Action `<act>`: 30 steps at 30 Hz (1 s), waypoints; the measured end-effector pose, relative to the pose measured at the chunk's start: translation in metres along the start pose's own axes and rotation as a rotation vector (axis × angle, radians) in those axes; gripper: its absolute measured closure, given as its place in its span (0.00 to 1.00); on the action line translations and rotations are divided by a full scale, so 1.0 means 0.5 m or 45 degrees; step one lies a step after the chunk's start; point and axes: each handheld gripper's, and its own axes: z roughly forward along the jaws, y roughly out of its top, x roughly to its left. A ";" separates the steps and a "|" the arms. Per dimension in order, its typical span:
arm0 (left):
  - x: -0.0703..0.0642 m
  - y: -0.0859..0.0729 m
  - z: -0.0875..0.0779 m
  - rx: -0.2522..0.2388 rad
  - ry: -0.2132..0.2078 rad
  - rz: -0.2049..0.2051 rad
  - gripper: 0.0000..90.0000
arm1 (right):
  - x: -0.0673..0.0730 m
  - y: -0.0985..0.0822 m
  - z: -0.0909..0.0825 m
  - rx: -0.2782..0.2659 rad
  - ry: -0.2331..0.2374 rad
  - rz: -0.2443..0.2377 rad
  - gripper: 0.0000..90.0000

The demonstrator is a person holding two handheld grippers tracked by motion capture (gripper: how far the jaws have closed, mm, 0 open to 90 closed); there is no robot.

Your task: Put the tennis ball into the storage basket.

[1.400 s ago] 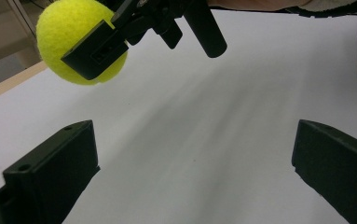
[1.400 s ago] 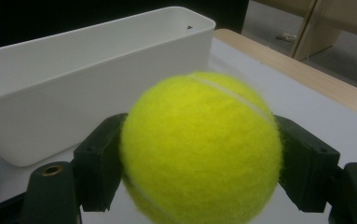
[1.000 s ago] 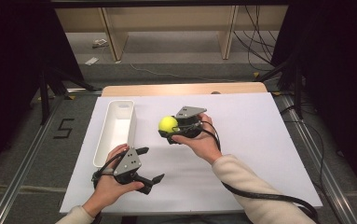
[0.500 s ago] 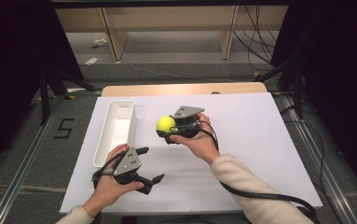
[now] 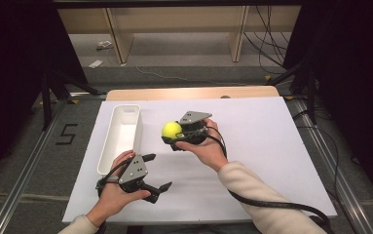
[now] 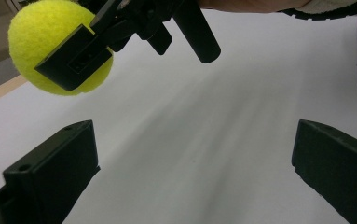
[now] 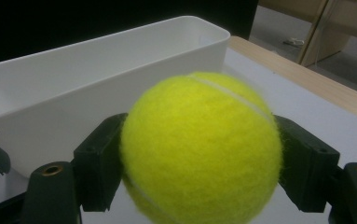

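The right gripper [image 5: 173, 136], jaws clamped on the tennis ball [image 5: 172, 130], is mid-carry; next, likely left over the white bin [image 5: 121, 139], then release.

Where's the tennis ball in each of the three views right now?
High view: tennis ball at centre, clamped in the right gripper.
Left gripper view: top left, held above the white sheet.
Right gripper view: centre, between the jaws.
Shared landmark: white bin beside the ball.

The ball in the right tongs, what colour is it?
The ball is bright yellow-green with a pale curved seam, clearest in the right gripper view.
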 end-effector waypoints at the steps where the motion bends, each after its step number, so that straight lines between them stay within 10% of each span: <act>1: 0.000 0.000 0.001 0.000 -0.001 0.000 0.00 | 0.001 0.000 0.000 0.000 0.001 0.000 0.29; 30: -0.002 0.000 0.001 0.000 -0.006 -0.001 0.00 | 0.014 0.013 0.017 -0.023 0.029 0.010 0.29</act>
